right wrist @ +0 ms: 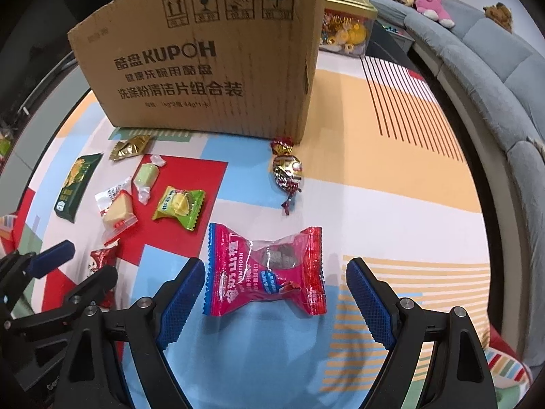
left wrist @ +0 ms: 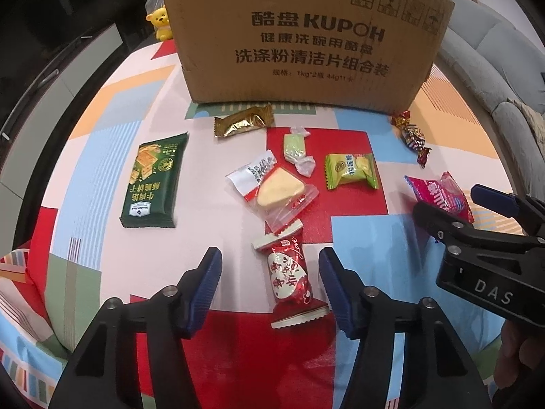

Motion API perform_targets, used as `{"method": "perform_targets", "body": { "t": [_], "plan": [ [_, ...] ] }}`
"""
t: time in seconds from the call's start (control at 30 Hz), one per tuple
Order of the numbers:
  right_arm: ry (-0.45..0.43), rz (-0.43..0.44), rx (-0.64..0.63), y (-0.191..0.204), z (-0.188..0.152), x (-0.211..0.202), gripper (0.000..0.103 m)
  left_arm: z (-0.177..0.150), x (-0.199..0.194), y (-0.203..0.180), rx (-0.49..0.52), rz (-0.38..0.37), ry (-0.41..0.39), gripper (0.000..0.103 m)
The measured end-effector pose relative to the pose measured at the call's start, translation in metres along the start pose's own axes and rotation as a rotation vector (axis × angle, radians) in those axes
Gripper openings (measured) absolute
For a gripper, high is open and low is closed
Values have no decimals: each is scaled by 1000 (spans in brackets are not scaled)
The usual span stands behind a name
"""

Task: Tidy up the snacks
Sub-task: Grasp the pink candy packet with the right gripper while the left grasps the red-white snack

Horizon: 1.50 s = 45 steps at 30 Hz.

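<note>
Both grippers hover low over the tabletop [left wrist: 143, 272], each lined up w/ 1 snack. Left gripper [left wrist: 269, 283]: jaws wide, straddling the red heart-print candy [left wrist: 293, 283], nothing held. Right gripper [right wrist: 274, 293]: jaws wide too, either side of the pink hawthorn pack [right wrist: 265, 269], pads not touching it yet. Probably each is set for a pinch across the wrapper's short width, so crimped ends stay free.

Cardboard box [left wrist: 306, 41] stands upright at the back, likely the drop spot; opening not visible. Other snacks lie loose in front of it: green cracker pack [left wrist: 155, 180], gold wrapper [left wrist: 243, 121], pale green candy [left wrist: 296, 148], clear-wrapped wedge [left wrist: 272, 191], lime-green pack [left wrist: 351, 170], foil candy [right wrist: 287, 170] just beside the box corner.

Room: open cloth to the right of the hawthorn pack; grippers sit near each other, so lifting together risks a bump. Tabletop edge falls away at left.
</note>
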State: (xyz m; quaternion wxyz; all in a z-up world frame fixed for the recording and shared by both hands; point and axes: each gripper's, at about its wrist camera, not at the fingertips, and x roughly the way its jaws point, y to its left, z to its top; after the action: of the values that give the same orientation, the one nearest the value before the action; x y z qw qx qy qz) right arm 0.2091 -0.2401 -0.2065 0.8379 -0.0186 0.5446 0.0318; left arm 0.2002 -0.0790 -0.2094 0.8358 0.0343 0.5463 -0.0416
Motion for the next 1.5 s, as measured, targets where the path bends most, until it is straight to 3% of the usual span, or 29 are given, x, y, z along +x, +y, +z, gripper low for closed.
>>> {"method": "perform_targets", "body": {
  "t": [0.07,0.2,0.47,0.53,0.7,1.5],
  "plan": [
    [5,7,5,-1,0,3,83,0,2,-1,4,-4,5,55],
    [24,15,6,0,0,8,68,-3,8,-4,13,-9,24,42],
    [7,19,7,-3,0,8,58,-10,8,-9,31,-27,27,22],
    [-5,24,-2,-1,1,5,48,-10,9,-10,35,-27,29,22],
    [-8,20,-14,3,1,2,46,-11,4,-8,38,-21,22,21],
    [-96,16,-10,6,5,-52,45,2,-49,-1,27,-10,-77,21]
  ]
}}
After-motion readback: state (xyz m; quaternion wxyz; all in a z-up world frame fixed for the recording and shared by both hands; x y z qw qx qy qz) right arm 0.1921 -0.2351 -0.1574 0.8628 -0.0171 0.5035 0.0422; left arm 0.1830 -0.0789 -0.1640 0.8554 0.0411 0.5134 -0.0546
